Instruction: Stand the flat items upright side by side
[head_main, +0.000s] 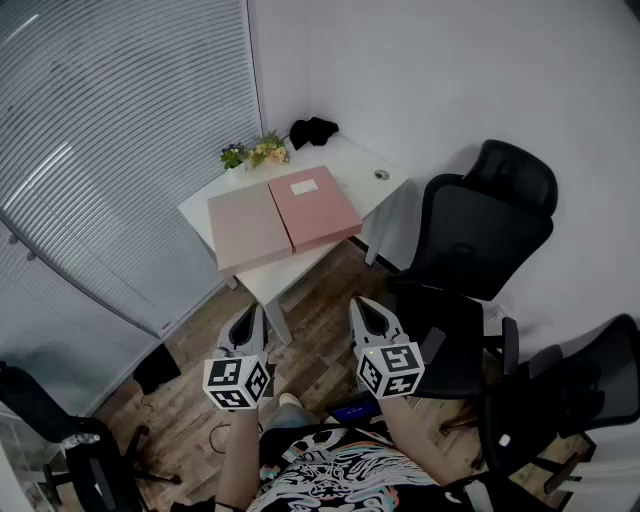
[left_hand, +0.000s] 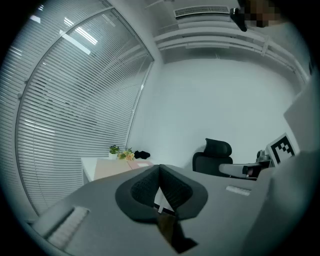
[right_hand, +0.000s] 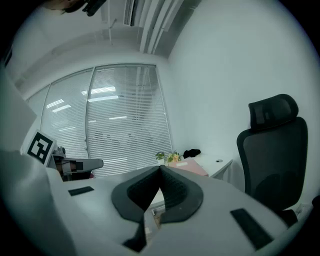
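A paler pink folder (head_main: 247, 228) and a labelled pink folder (head_main: 313, 207) lie flat and touching side by side mid-desk (head_main: 377, 192), the paler one nearer the left edge. The left gripper (head_main: 252, 320) and the right gripper (head_main: 365, 312) hang over the floor, well short of the desk's near corner, both clenched on nothing.

Paler flat item (head_main: 247, 228): dusty pink, plain.
Darker flat item (head_main: 315, 207): salmon pink, white label.
Table (head_main: 375, 190): white.
Flowers (head_main: 262, 151): yellow, green leaves.
Chairs (head_main: 480, 230): black.
Floor (head_main: 320, 325): brown wood planks.
Blinds (head_main: 120, 150): grey horizontal slats.
Left gripper (head_main: 259, 310), right gripper (head_main: 355, 303): grey; cubes with black-and-white square markers.
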